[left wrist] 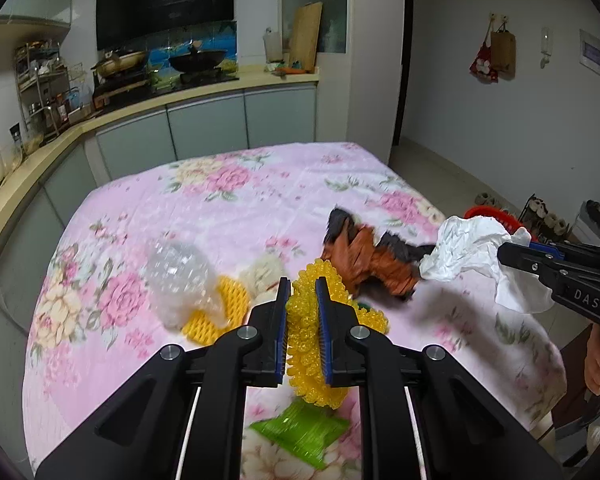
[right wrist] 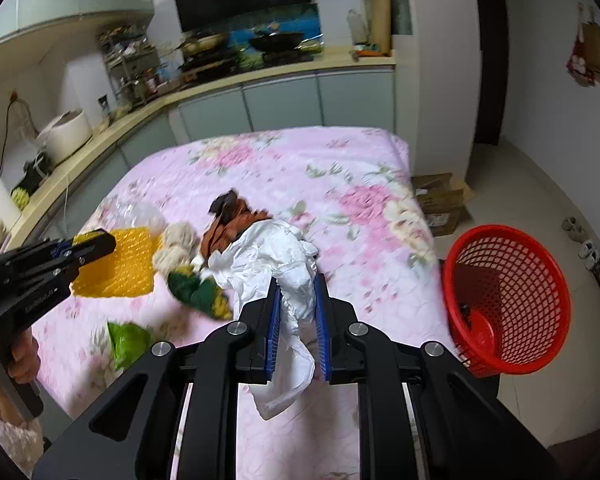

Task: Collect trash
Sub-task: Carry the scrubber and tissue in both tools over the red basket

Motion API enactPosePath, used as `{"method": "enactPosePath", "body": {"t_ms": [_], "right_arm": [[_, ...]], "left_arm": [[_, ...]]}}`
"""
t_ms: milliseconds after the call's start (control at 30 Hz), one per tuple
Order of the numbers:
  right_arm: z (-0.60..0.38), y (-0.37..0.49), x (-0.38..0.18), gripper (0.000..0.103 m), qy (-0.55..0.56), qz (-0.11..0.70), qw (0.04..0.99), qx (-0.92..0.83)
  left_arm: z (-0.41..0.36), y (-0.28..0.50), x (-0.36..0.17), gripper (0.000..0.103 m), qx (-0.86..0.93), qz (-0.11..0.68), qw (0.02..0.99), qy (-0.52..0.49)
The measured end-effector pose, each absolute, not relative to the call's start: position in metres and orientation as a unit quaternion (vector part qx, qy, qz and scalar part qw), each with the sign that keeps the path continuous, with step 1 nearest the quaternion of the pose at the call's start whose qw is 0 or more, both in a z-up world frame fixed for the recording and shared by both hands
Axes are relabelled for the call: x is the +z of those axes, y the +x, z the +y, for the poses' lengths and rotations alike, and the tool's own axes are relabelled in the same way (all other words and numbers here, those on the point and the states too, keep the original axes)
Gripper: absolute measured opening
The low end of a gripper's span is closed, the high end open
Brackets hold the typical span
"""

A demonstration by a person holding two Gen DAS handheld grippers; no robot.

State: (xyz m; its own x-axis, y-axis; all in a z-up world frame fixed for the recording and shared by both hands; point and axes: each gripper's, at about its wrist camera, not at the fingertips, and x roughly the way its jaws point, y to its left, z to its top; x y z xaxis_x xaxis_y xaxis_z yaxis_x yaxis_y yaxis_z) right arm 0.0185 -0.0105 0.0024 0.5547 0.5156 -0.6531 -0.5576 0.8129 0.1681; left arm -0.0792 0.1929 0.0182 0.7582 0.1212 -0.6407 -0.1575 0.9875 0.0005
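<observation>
Tabletop (right wrist: 340,168) under a pink floral cloth, with the red basket (right wrist: 508,300) standing on the floor off its right edge. The basket lies to the right of the right claw (right wrist: 298,316) and well apart from the left claw (left wrist: 303,320), so the right hand is the nearer. The right claw is clamped on crumpled white paper (right wrist: 284,264), held above the tabletop. The left claw grips yellow bubbled plastic (left wrist: 306,332). Brown, green and clear scraps remain on the cloth.
</observation>
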Motion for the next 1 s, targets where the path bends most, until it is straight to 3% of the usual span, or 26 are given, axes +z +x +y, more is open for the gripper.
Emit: {"method": "enactPosePath", "body": {"t_ms": [1000], "right_arm": [[-0.081, 0.083, 0.029, 0.016, 0.044, 0.331, 0.920, 0.204]], "left_arm": [[0.111, 0.021, 0.054, 0.012, -0.008, 0.306, 0.952, 0.006]]}}
